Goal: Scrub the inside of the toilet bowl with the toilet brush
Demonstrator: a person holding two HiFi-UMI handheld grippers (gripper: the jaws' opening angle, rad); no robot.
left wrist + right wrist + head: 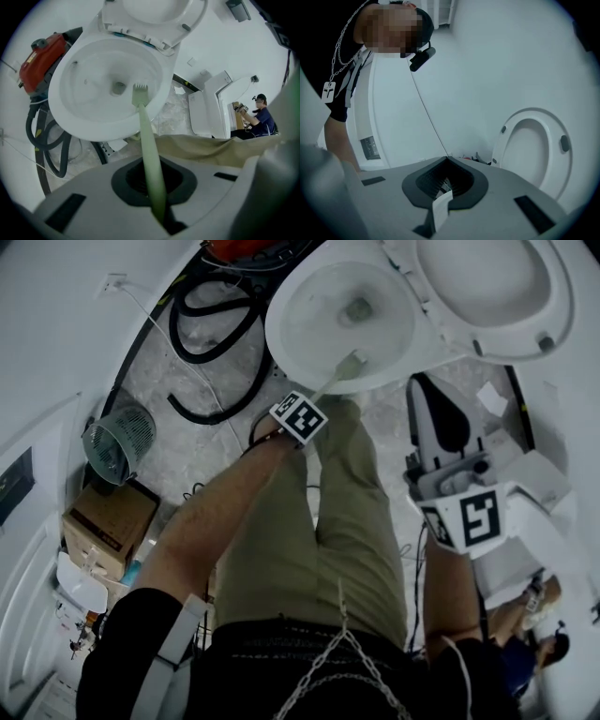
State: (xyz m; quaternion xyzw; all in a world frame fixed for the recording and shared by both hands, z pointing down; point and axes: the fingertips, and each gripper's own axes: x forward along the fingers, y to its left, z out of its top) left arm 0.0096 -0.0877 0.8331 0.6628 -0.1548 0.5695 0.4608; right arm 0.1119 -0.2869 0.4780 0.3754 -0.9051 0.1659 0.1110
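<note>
The white toilet bowl [309, 334] stands with its seat and lid [497, 287] raised. My left gripper [322, 393] is shut on the pale green toilet brush [149, 150] and points down at the bowl. The brush head [140, 93] is inside the bowl [79, 117], just right of the drain hole [118, 87] and near the front wall. My right gripper [419, 382] is held off to the right of the bowl with its jaws shut. In the right gripper view it [446, 161] faces the white wall beside the raised seat [534, 145], with a white strip [440, 208] between the jaws.
Black hoses [211, 334] and a red machine [40, 61] lie left of the bowl. A green wire basket [120, 442] and a cardboard box [108, 521] stand at the left. White panels [211, 108] lean at the right, with a seated person [260, 117] beyond.
</note>
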